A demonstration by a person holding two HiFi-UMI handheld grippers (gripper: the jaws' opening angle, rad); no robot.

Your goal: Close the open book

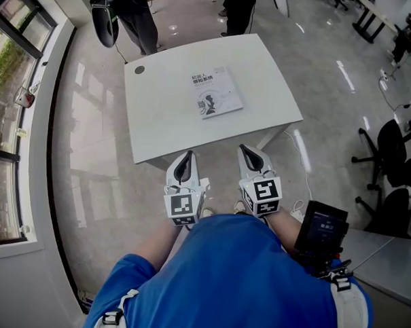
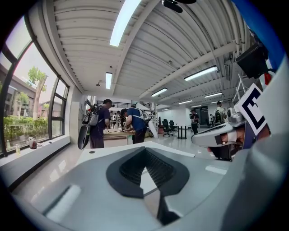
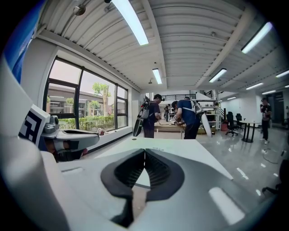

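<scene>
A book (image 1: 216, 92) lies closed on the white table (image 1: 166, 124), cover up, toward the far right part of the top. Both grippers hover side by side off the table's near edge, close to my body and pointing at the table. My left gripper (image 1: 187, 154) is shut with nothing between its pads. My right gripper (image 1: 243, 149) is also shut and empty. In the left gripper view the dark pads meet at the tips of the left gripper (image 2: 144, 149), and the right gripper (image 3: 144, 151) looks the same in its own view. The book (image 3: 157, 148) shows there as a thin sliver far ahead.
A round cable hole (image 1: 139, 70) sits in the table's far left corner. People (image 1: 134, 11) stand just beyond the table, one beside a black bag (image 1: 105, 23). Office chairs (image 1: 392, 168) stand at the right, windows (image 1: 11, 104) at the left.
</scene>
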